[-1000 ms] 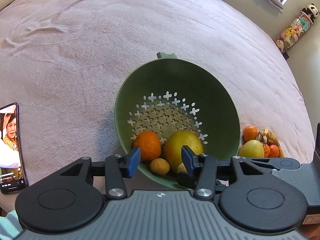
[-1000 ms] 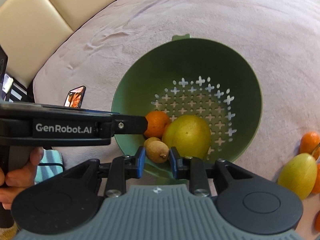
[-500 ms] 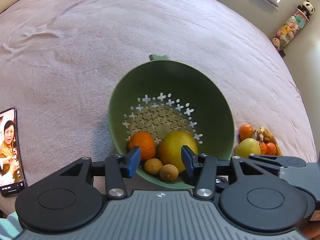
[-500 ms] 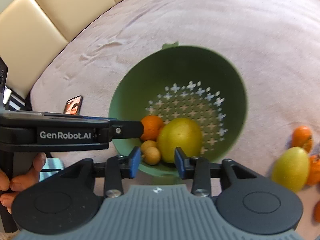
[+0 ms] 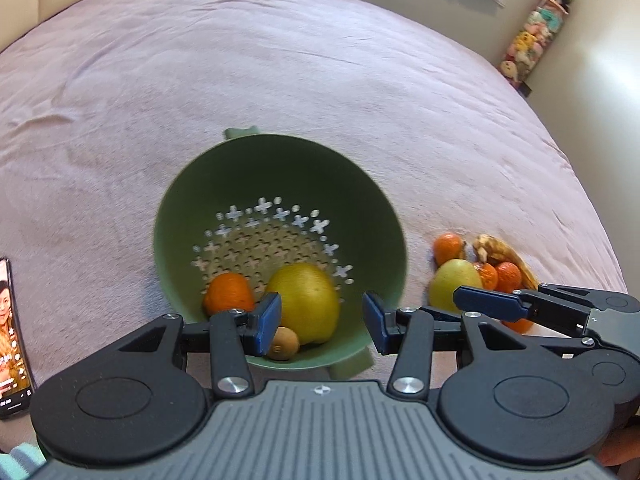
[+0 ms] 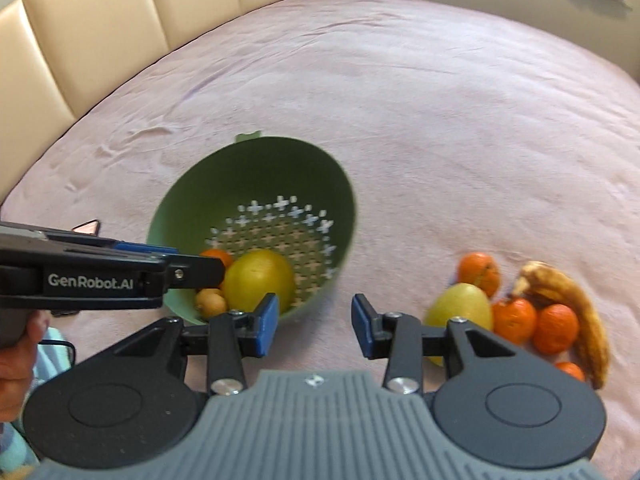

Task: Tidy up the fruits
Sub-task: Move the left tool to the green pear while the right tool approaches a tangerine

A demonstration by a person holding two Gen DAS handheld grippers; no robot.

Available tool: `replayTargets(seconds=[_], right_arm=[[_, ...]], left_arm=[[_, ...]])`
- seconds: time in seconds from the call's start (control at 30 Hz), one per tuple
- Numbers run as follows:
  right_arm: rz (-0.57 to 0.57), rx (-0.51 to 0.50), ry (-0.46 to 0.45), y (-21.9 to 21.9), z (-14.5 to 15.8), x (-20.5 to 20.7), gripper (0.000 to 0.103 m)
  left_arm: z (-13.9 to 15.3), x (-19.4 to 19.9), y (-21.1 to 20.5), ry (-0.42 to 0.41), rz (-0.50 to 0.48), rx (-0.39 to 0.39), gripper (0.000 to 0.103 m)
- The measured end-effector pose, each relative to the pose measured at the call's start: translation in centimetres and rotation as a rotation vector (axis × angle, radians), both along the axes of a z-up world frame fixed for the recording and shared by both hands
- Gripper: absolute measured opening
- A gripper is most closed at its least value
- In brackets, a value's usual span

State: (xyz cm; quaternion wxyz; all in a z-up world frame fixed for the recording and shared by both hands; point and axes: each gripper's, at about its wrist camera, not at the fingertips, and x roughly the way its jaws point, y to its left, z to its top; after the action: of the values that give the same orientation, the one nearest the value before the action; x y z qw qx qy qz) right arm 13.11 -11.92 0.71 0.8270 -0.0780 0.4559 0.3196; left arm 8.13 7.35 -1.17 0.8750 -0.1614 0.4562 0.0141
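A green colander [image 5: 280, 184] [image 6: 256, 176] sits tilted on the pink bed cover. It holds an orange [image 5: 228, 292], a large yellow-green fruit [image 5: 304, 300] [image 6: 258, 280] and small brown fruits [image 5: 283, 344] [image 6: 210, 302]. My left gripper [image 5: 322, 324] is open and empty over the colander's near rim. My right gripper [image 6: 314, 326] is open and empty, above the cover between the colander and a fruit pile. The pile has a yellow-green pear [image 6: 460, 308] [image 5: 454, 282], several oranges [image 6: 516, 318] and a brown-spotted banana [image 6: 576, 304].
A phone [image 5: 12, 340] with a lit screen lies on the cover at the left. The pink cover [image 5: 280, 60] stretches far behind the colander. A padded beige headboard [image 6: 80, 40] stands at the left. A stack of plush toys [image 5: 532, 36] is in the far corner.
The right gripper opened, left a small brown fruit in the colander, and moved back and to the right toward the fruit pile. The left gripper pulled back and opened wider.
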Motion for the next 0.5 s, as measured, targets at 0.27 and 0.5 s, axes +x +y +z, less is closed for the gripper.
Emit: replayTargets(seconds=[0.27,0.5], right_arm=[[-0.094,-0.043,-0.065,-3.4,-0.3,-1.7,0.038],[-0.195,-0.088,-0.072,-7.4,-1.2,-2.9,0.038]], left_arm=[[0.1,-0.5,-3.4,-0.050,-0.091,0.015,0.055],[0.2,-1.1,-6.6,-0.113,-0.175,0.022,0.055]])
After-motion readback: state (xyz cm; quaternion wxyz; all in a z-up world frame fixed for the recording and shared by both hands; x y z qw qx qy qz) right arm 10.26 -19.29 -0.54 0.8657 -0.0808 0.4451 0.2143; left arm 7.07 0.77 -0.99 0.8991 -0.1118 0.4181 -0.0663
